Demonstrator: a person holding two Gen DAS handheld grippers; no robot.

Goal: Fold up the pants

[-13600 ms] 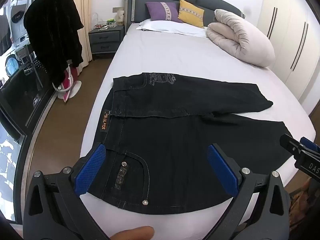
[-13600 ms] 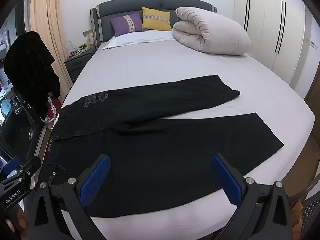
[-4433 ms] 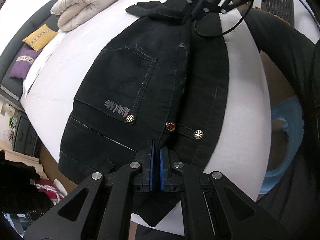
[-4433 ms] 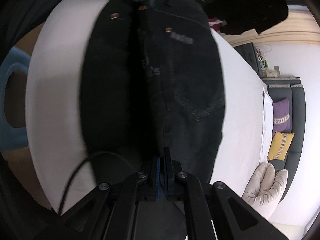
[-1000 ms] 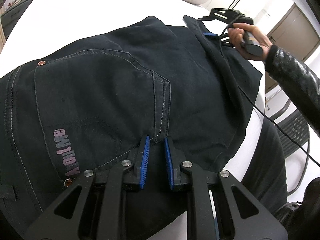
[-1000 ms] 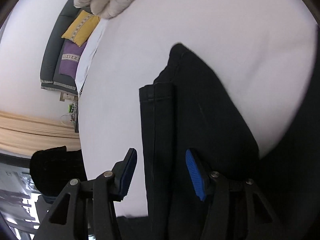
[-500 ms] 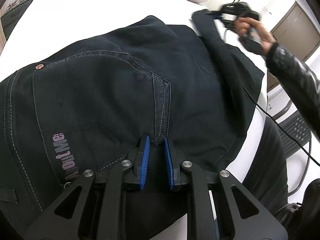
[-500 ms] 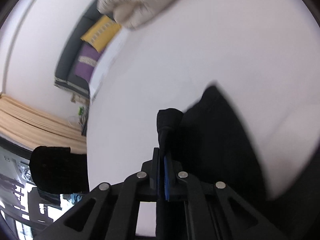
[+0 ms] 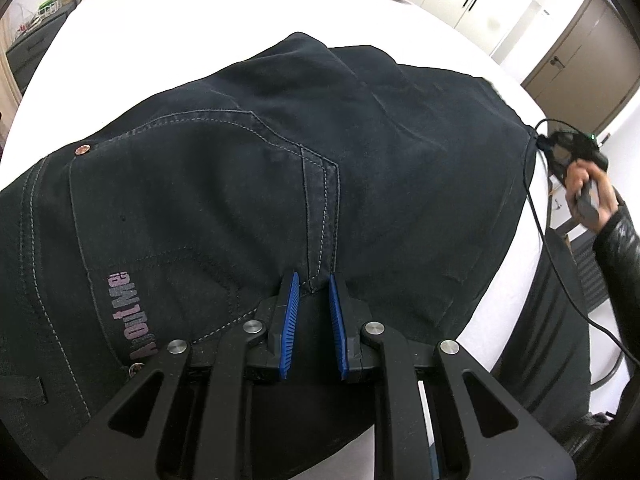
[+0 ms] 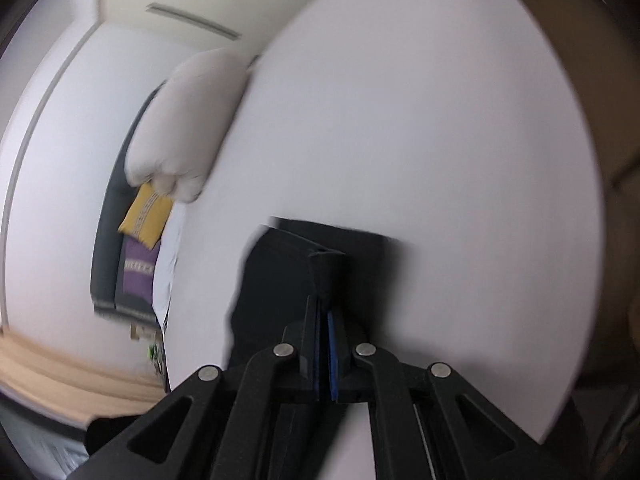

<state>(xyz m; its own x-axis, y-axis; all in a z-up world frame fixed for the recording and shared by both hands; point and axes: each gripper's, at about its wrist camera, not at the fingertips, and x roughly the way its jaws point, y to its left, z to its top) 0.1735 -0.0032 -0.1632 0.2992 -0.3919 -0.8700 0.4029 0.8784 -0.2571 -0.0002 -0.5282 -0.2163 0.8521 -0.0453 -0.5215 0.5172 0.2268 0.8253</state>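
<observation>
White bed (image 9: 200, 12) underneath, bare sheet on the far side. Across it, black pants (image 9: 240, 160), laid leg on leg, flat, back pocket up. Long axis from the seat end, low in the left wrist view, to the leg ends at the right edge of that view, close to the near edge of the mattress.

Left gripper (image 9: 312, 284) at the seat end, pointing steeply down, pads nearly together and pinching the thick denim where the seat seam (image 9: 320, 208) meets them. Right gripper (image 10: 324, 316) at the opposite end, carried by the hand (image 9: 586, 190) seen far right in the left wrist view; jaws pressed together on the hem (image 10: 328, 264), a small ridge of cloth standing up out of the pads, raised off the sheet.

So: one end pinned, the other lifted, the whole length of the garment between the two. Probably the lengthwise halving next, hem end over toward the seat. Right hand better placed to travel, having the free end; left better kept as anchor. Worth minding: hem square to the waistband on landing, no twist.
</observation>
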